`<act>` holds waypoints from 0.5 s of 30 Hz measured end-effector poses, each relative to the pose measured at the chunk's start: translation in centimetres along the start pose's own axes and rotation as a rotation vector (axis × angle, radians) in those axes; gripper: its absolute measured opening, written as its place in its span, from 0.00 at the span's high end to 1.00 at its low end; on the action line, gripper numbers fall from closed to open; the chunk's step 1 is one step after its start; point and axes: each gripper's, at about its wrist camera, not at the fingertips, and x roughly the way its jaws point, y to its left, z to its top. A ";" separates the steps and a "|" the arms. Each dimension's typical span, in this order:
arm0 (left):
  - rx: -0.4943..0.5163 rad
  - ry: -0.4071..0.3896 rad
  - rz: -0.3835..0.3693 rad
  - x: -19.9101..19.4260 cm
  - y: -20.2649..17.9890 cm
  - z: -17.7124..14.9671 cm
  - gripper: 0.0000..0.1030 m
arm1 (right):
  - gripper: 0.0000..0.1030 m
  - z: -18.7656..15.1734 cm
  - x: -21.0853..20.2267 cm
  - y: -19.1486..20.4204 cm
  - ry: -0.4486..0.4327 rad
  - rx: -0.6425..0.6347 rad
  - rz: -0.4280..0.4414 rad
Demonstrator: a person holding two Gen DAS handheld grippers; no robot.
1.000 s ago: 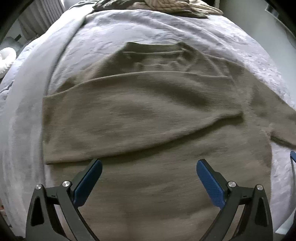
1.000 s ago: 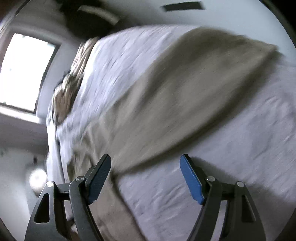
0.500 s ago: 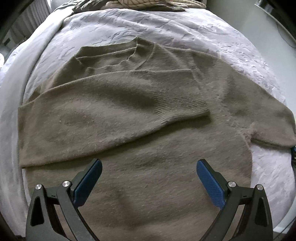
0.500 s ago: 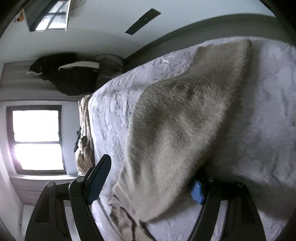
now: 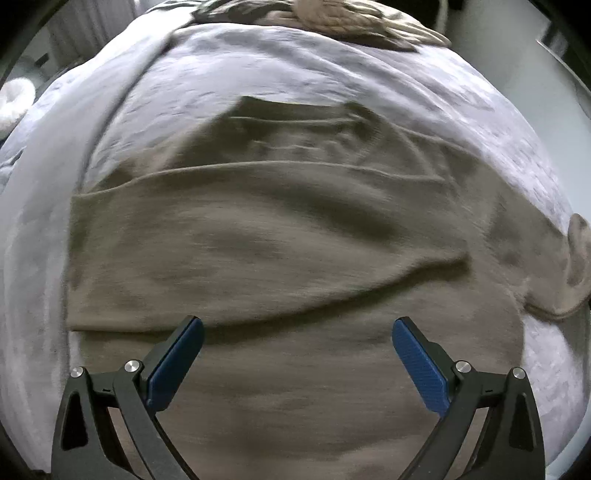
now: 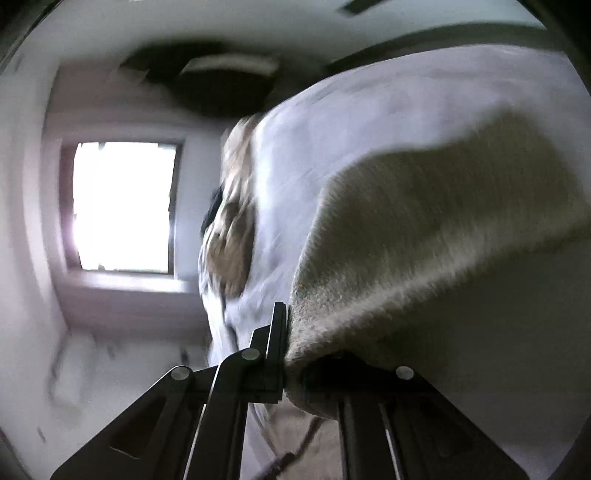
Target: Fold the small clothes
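Olive-brown knitted sweater spread flat on a bed covered by a pale lavender-grey bedspread with a crinkled, embossed texture. The knit is fine and slightly fuzzy; a ribbed round neckline lies at the sweater's far end. 1 sleeve is folded across the sweater's chest as a broad band, its ribbed cuff ending short of the sweater's opposite side. The other sleeve is lifted off the bedspread and appears at the sweater's edge in the left wrist view as a curled tip.

Left gripper: jaws wide apart, blue textured pads on black arms, poised above the sweater's lower body with nothing between them.

Right gripper: jaws closed tight on the bunched end of the lifted sleeve; the coarse loops of the knit show clearly just beyond the black arms.

Beyond the sweater's neckline, at the far edge of the bed, lies a heap of beige cable-knit and dark fabric. In the blurred right wrist view a bright window stands well beyond the sweater. No brand, label or writing is legible.
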 end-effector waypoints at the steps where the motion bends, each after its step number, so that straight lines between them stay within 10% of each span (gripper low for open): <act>1: -0.009 -0.001 0.005 0.1 0.8 0.0 0.01 | 0.93 -0.6 1.6 1.7 0.036 -0.057 -0.001; 8: -0.113 -0.023 0.029 -0.4 7.1 -0.5 0.01 | 0.93 -11.2 15.9 11.6 0.407 -0.507 -0.094; 15: -0.177 -0.037 0.073 -0.3 12.3 -1.3 0.01 | 0.89 -19.8 25.0 7.9 0.619 -0.531 -0.349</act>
